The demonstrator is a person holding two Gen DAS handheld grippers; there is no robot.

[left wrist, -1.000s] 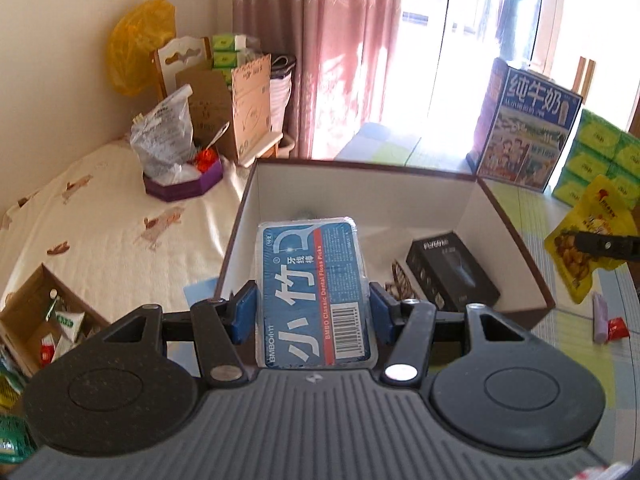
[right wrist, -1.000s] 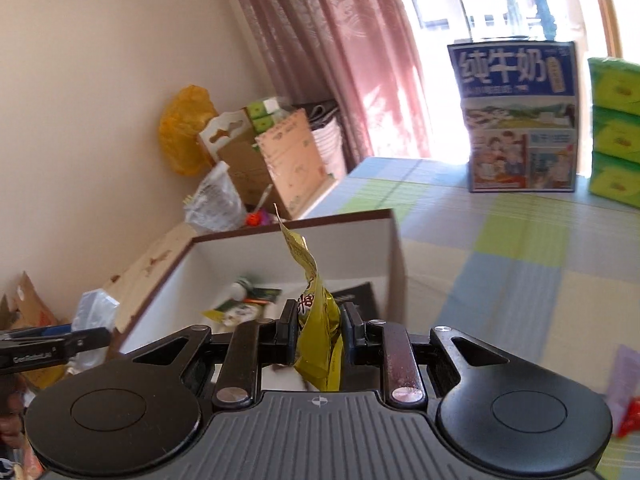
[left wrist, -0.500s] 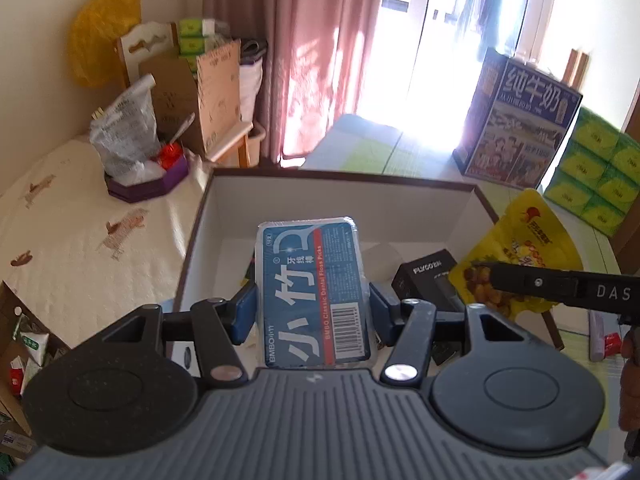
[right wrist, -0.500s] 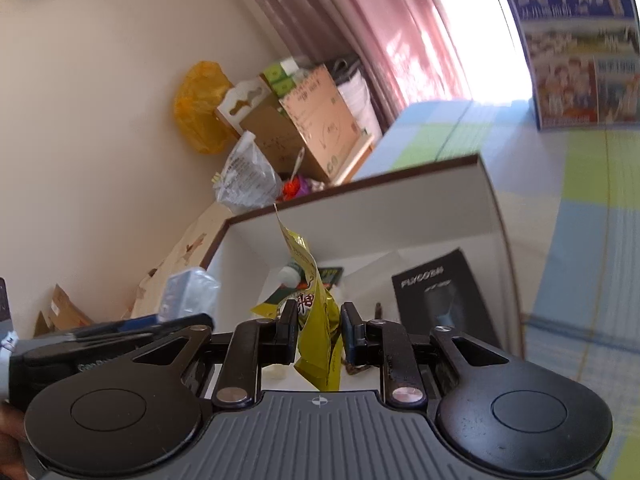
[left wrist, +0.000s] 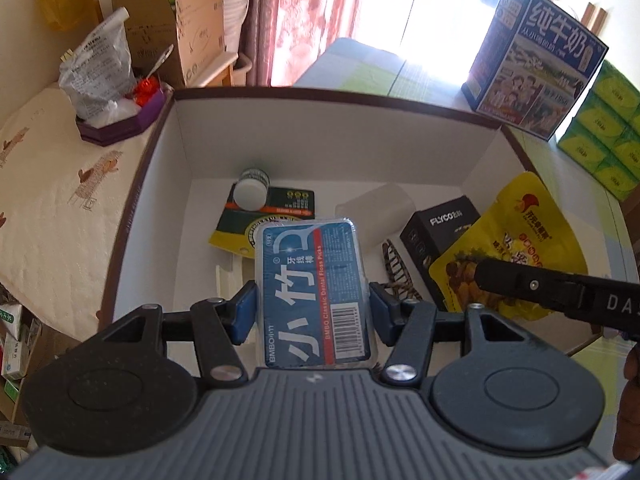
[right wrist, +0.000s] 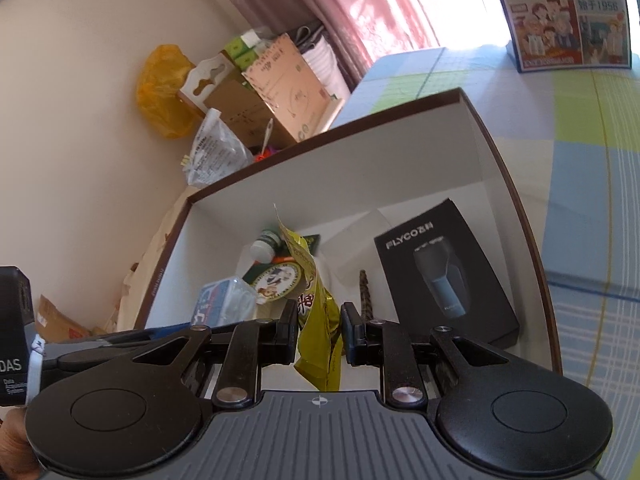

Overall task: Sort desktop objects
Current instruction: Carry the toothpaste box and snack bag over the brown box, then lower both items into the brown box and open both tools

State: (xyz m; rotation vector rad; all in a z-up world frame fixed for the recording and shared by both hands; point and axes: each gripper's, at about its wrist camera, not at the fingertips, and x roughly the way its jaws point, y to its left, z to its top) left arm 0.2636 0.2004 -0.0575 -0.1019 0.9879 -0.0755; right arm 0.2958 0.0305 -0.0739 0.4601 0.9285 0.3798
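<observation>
My left gripper (left wrist: 312,308) is shut on a blue floss pick box (left wrist: 312,288), held over the brown-rimmed white storage box (left wrist: 328,136). My right gripper (right wrist: 320,330) is shut on a yellow snack pouch (right wrist: 318,316), also above that box; the same pouch (left wrist: 520,248) hangs at the box's right side in the left wrist view. Inside the storage box (right wrist: 472,152) lie a black FLYCO shaver carton (right wrist: 444,276), a white-capped bottle (left wrist: 252,190), a green and yellow packet (left wrist: 276,212), a clear plastic cup (left wrist: 380,208) and a brown hair clip (left wrist: 396,272).
A blue milk carton box (left wrist: 532,60) and green tissue packs (left wrist: 604,132) stand on the checked cloth beyond the box. Left of it are a purple tray (left wrist: 120,120) with a plastic bag, cardboard boxes (left wrist: 192,36) and a pink curtain (left wrist: 296,12).
Both grippers have moved forward and down over the storage box, so its inside now fills the views. The yellow pouch has come in over the box's right side. Both grips are unchanged.
</observation>
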